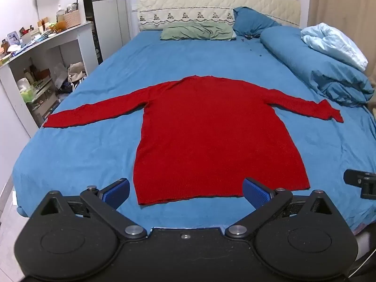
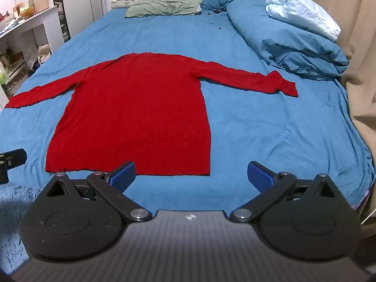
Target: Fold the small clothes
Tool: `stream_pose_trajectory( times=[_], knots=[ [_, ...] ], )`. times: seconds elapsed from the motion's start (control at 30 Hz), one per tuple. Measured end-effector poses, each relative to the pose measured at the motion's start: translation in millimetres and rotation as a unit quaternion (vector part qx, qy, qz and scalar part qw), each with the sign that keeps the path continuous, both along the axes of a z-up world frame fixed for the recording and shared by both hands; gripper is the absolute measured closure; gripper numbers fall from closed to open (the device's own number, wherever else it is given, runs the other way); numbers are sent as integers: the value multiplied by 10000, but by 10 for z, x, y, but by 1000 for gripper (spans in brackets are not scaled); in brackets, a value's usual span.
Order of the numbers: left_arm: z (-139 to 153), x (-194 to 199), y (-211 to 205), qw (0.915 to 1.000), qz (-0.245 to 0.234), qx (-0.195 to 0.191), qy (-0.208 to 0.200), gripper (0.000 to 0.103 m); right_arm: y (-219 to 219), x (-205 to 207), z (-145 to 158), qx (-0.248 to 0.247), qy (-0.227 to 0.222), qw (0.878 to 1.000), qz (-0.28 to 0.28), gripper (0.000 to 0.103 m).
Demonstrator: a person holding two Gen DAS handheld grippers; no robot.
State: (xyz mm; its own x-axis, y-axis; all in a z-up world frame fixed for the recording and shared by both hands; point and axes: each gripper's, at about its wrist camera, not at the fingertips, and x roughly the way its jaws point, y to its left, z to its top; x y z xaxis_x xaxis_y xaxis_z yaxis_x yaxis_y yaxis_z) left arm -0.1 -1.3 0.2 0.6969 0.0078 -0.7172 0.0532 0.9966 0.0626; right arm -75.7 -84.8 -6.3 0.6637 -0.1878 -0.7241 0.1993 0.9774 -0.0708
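A red long-sleeved sweater [image 1: 211, 136] lies flat on the blue bed sheet [image 1: 82, 150], both sleeves spread out sideways, hem toward me. It also shows in the right wrist view [image 2: 138, 112]. My left gripper [image 1: 186, 191] is open and empty, hovering just in front of the hem, its blue pads [image 1: 117, 189] straddling the hem's left part. My right gripper [image 2: 191, 175] is open and empty, in front of the hem's right corner. The right gripper's edge shows in the left wrist view [image 1: 362, 183].
A rolled blue duvet [image 1: 317, 70] with a light blue blanket [image 1: 336, 42] lies along the bed's right side. Green and blue pillows [image 1: 197, 33] sit at the headboard. A cluttered white shelf [image 1: 42, 54] stands left of the bed. A beige curtain [image 2: 362, 82] hangs at right.
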Motion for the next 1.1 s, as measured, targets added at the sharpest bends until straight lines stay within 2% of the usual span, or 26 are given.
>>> stream_pose_trajectory(
  times=[0.27,0.33,1.1],
  knots=[
    [6,36,-314,9995,24,317,-71,0,-20,-5,-2,25,4,10000,21,0],
    [55,-3,68,9997,90,-170,-129,0,30,-1,11,26,3,10000,25,0],
    [84,-23,47,9998,113,-99,-141,0,25,-32,37,15,-16,10000,23,0]
  ],
)
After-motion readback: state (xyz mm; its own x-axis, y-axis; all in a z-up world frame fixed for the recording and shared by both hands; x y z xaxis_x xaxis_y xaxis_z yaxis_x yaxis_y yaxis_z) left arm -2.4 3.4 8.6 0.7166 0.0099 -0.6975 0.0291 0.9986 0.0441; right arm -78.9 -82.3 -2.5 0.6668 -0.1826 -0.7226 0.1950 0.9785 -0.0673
